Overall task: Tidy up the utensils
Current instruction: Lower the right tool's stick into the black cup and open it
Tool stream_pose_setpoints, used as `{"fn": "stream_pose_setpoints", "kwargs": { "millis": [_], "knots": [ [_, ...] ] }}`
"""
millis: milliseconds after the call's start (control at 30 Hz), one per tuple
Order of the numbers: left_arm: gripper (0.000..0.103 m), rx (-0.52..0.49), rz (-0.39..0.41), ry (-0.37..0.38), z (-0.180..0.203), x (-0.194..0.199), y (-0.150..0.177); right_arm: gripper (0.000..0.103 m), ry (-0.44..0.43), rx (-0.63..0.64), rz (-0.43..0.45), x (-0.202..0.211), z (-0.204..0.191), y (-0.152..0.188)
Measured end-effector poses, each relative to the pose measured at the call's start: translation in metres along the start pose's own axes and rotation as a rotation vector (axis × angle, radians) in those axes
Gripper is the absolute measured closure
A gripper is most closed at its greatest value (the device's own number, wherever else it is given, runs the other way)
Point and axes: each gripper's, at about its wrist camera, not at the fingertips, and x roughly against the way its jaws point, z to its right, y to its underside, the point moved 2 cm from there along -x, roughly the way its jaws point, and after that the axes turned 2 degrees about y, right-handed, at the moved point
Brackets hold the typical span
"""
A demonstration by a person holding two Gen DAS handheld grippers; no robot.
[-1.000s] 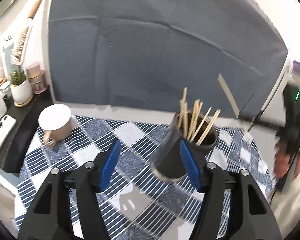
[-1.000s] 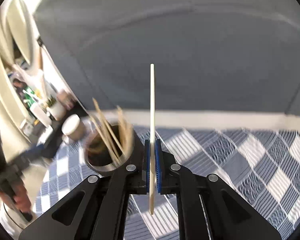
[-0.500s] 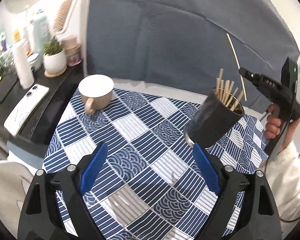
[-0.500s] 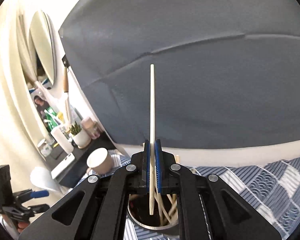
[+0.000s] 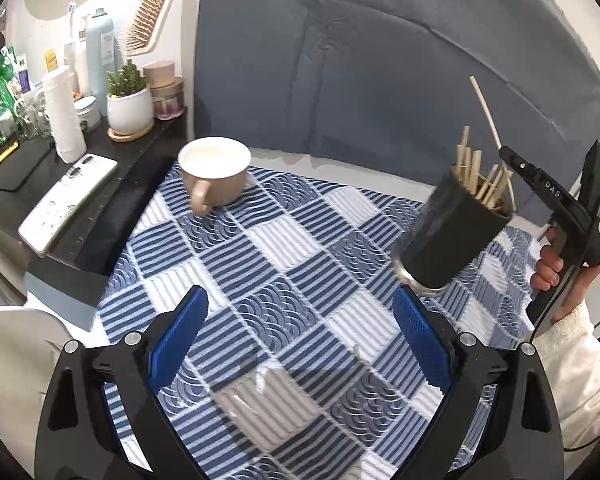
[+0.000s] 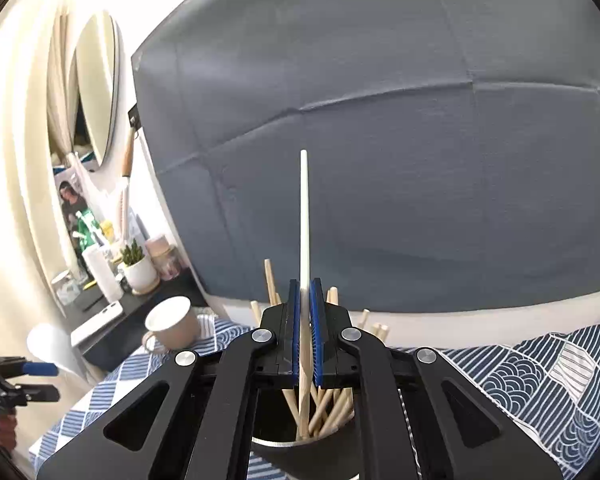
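Pale, thin chopstick (image 6: 304, 216), upright

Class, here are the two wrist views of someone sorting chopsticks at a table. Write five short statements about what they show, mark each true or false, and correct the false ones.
1. The right gripper is shut on a pale chopstick. True.
2. The black holder stands empty. False: it holds a bundle of wooden chopsticks.
3. The left gripper clamps the black holder. False: its jaws stand wide apart with nothing between them, having just been opening.
4. A beige mug sits on the blue checked cloth. True.
5. The mug lies on its side. False: it stands upright.
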Motion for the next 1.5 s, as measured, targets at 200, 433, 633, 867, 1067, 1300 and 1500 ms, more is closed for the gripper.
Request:
{"fn": "stream_pose_setpoints", "kwargs": {
  "millis": [200,433,633,867,1067,1300,1500],
  "knots": [
    [0.011,0.025,-0.02,0.029,0.018,-0.004,0.013,0.098,-0.032,0.045,-0.09,0.009,-0.005,-0.012],
    [0.011,0.139,-0.04,0.091,0.016,-0.012,0.03,0.098,-0.084,0.098,-0.24,0.027,-0.013,-0.024],
    [0.011,0.176,-0.034,0.125,0.009,-0.015,0.034,0.098,-0.054,0.191,-0.509,0.03,-0.012,-0.018],
    [0.011,0.07,-0.009,0.044,0.006,-0.022,0.025,0.098,-0.042,0.266,-0.789,0.027,-0.012,-0.023],
    [0.011,0.108,-0.031,0.065,-0.004,-0.032,0.027,0.098,-0.057,0.296,-0.962,0.018,-0.022,-0.027],
    [0.011,0.077,-0.061,0.067,-0.001,-0.032,0.032,0.098,-0.064,0.179,-1.158,-0.015,-0.021,-0.027],
    [0.011,0.074,-0.078,0.049,0.0,-0.028,0.044,0.098,-0.016,0.133,-1.22,-0.049,-0.02,-0.034]
  ]
}}
